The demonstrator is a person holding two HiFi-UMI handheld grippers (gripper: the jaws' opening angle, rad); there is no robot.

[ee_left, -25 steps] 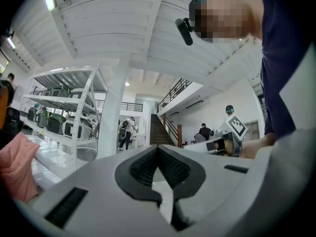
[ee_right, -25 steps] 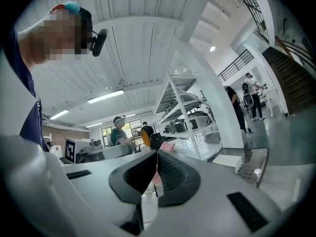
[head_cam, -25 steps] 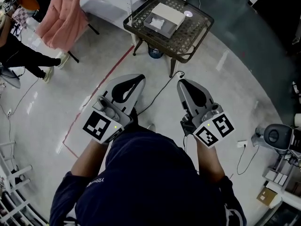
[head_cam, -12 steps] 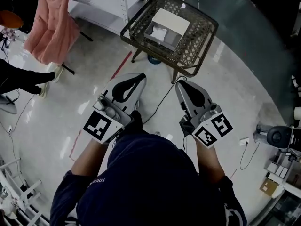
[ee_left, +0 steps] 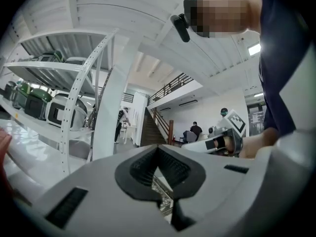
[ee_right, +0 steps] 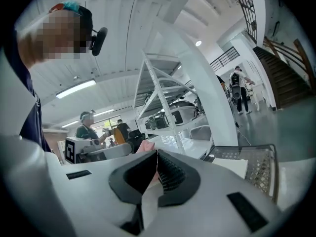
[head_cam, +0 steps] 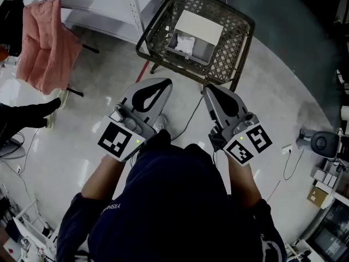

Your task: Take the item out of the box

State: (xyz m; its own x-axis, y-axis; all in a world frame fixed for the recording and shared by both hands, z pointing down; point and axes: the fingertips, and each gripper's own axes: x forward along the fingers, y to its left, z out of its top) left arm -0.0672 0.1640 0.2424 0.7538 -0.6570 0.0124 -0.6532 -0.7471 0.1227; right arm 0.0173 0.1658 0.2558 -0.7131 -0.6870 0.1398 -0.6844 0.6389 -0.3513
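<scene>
Pale polished floor as seen in the head view, with a lattice-topped table [head_cam: 233, 47] as landmark. On the table stands an open white box [head_cam: 199, 26]. Inside it, on the side nearer the grippers, lies the item, a small white packet [head_cam: 184, 44]. Short of the table and clear of it, the left gripper [head_cam: 161, 86] and right gripper [head_cam: 211, 91] are held side by side, each with jaws closed together on nothing. Left of the table hangs a pink garment [head_cam: 42, 43].
</scene>
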